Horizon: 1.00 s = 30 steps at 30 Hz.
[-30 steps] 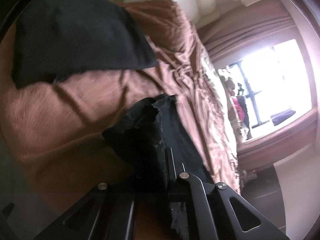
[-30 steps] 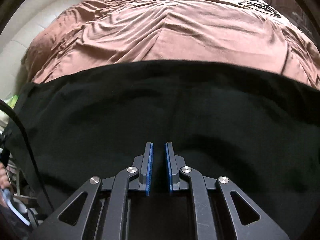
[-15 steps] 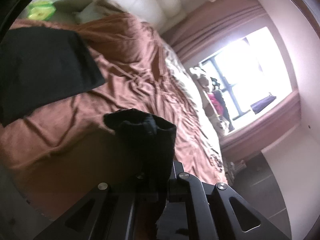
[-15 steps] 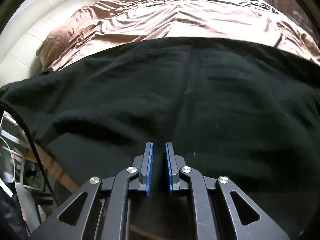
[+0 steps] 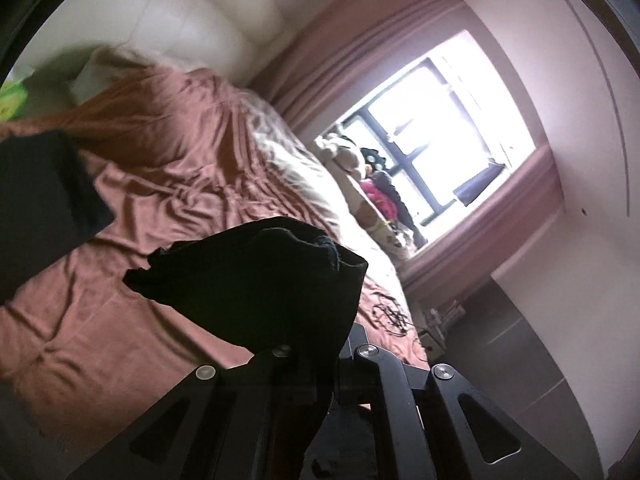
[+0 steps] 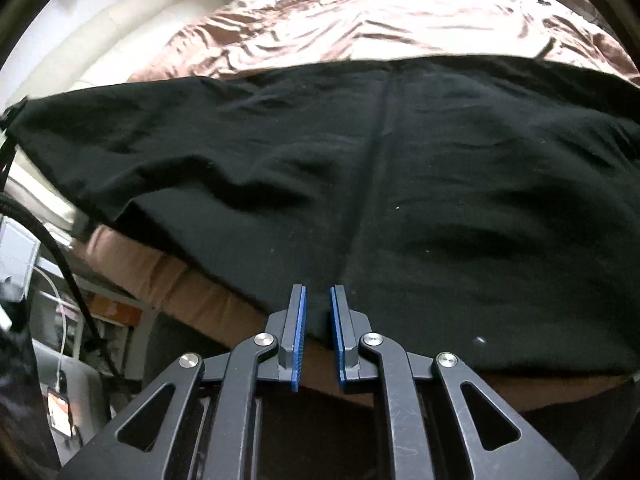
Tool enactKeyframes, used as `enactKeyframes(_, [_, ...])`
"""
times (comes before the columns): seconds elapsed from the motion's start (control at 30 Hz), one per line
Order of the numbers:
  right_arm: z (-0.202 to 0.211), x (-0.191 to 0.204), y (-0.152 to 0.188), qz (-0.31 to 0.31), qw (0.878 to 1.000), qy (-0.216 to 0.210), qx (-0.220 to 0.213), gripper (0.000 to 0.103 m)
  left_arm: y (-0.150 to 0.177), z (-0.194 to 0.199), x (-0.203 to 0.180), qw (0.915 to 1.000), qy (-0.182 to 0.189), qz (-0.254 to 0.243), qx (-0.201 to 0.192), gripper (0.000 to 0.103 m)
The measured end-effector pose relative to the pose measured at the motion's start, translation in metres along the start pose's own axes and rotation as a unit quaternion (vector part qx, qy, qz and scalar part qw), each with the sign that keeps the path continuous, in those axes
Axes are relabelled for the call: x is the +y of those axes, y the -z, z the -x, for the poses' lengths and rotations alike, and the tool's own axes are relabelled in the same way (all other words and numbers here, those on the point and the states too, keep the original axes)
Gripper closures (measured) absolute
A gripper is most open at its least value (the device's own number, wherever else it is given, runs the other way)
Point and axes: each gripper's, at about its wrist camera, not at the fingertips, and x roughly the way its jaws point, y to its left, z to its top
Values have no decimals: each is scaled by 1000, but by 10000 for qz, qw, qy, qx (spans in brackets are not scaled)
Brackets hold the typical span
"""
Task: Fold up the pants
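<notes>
While the left tool [image 5: 320, 320] is clamped tight on a bunched end of the black fabric pants [image 5: 256, 288], that fold of cloth stands lifted clear of the bed with its rumpled brown satin cover [image 5: 168, 168], hiding the fingertips entirely. In the left wrist view more of the black cloth lies flat at the left edge, well apart from the raised bunch. Far across the bed a bright window [image 5: 452, 132] with mauve curtains fills the right side, with a heap of soft toys and clothes below it.

In the right wrist view the pants [image 6: 400, 184] lie spread wide across the near part of the bed [image 6: 360, 20], their near hem reaching the bed's edge. The right tool [image 6: 319, 300] stands with blue-lined fingers [image 6: 301, 328] at a narrow gap; the hem lies right at its tips, but whether the pads pinch it cannot be told.
</notes>
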Motion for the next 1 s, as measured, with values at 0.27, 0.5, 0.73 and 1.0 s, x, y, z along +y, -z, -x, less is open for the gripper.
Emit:
enactKeyframes(0.27, [53, -29, 8, -15, 9982, 171, -582, 93, -8, -14, -81, 9977, 284, -613, 72, 99])
enactKeyframes(0.5, [100, -55, 18, -250, 9935, 247, -1082, 86, -2, -35, -148, 9933, 465, -1044, 195, 99])
enactKeyframes(0.73, [137, -74, 36, -344, 9864, 168, -1597, 34, 7, -53, -208, 9891, 832, -1183, 284, 99])
enactKeyframes(1.0, [171, -111, 68, -758, 9782, 188, -1926, 34, 26, -77, -271, 9808, 1048, -1542, 572, 99])
